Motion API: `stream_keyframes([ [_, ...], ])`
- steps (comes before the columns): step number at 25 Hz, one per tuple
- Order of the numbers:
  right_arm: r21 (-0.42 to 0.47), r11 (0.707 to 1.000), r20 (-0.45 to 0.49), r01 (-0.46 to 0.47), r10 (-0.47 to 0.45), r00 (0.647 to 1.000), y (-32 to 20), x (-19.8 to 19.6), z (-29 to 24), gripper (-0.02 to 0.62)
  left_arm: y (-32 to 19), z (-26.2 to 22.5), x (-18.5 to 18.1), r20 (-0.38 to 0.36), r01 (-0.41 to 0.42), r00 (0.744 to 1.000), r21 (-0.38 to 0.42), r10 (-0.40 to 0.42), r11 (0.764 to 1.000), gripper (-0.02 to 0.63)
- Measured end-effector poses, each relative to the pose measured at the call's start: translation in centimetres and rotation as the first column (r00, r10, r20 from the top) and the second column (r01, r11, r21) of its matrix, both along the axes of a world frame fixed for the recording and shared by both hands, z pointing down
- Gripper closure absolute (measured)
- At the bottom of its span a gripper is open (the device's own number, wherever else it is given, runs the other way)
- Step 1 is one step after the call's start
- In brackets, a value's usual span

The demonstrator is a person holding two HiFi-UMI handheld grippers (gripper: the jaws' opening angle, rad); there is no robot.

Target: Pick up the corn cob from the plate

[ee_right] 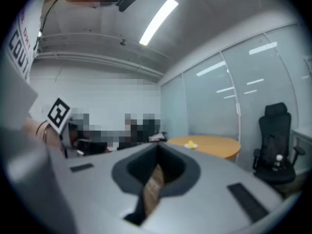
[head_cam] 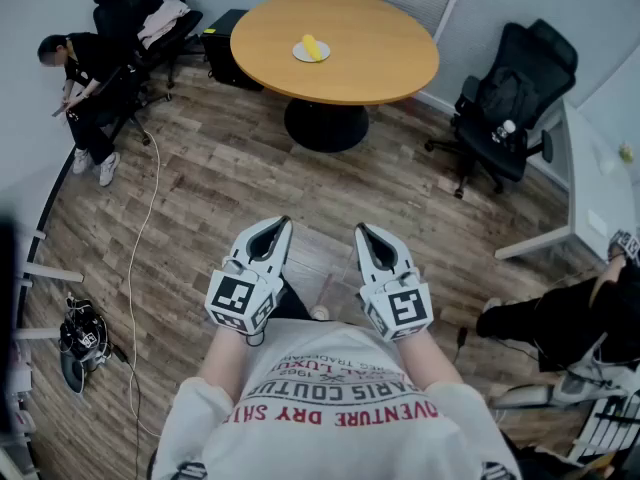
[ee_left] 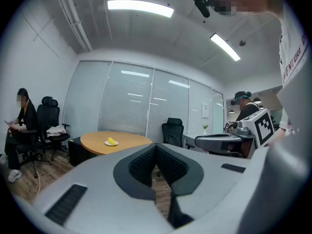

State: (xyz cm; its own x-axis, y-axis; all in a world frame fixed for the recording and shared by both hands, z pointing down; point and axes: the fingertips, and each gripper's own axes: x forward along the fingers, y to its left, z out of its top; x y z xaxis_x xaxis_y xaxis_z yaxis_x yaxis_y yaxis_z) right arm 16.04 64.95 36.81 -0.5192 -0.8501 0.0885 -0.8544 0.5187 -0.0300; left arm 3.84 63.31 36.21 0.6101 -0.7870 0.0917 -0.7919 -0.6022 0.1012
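An office room with a wood-plank floor (head_cam: 200, 188) and blinds behind glass walls. A round wooden bench (head_cam: 370, 58) on a dark pedestal stands at the far side. A white desk (head_cam: 585, 198) runs along the right edge. One black office chair (head_cam: 510, 98) stands to the right of the bench, and another (head_cam: 140, 8), with cloth draped on it, stands at the upper left. A person in dark clothes (head_cam: 85, 88) sits beside that second chair.

Close to the wearer's chest, the left tool (head_cam: 280, 226) and the right tool (head_cam: 362, 232) are held side by side, pointing level toward the bench and well apart from it. In its own view the left tool (ee_left: 156, 147) is clenched, tips meeting with nothing between them. The right tool (ee_right: 158, 149) is likewise clenched and empty.

A small white plate (head_cam: 300, 54) sits near the middle of the bench. The yellow corn cob (head_cam: 311, 46) lies on the plate, untouched.
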Motion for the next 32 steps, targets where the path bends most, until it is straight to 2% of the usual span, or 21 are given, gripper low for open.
stream_keyframes([
  [10,-0.019,1.000,0.020,-0.007,0.007,1.000,-1.0,0.1,0.6,0.566,-0.9,0.4,0.2,0.004,-0.012,1.000,-0.002,0.012,1.000,0.574],
  [20,-0.058,0.998,0.045,-0.038,0.040,0.998,-4.0,-0.4,2.0,0.566,-3.5,2.1,-0.9,0.007,-0.014,1.000,-0.049,0.014,0.999,0.574],
  [25,-0.091,0.994,0.033,-0.054,0.058,0.998,-7.3,-1.0,3.0,0.565,-7.1,2.6,-1.7,0.006,-0.020,1.000,-0.063,0.020,0.998,0.574],
  [32,-0.098,0.993,0.018,-0.072,0.074,0.997,-14.5,-2.5,2.9,0.565,-15.0,2.6,-3.2,-0.006,-0.045,0.999,-0.058,0.044,0.997,0.574],
])
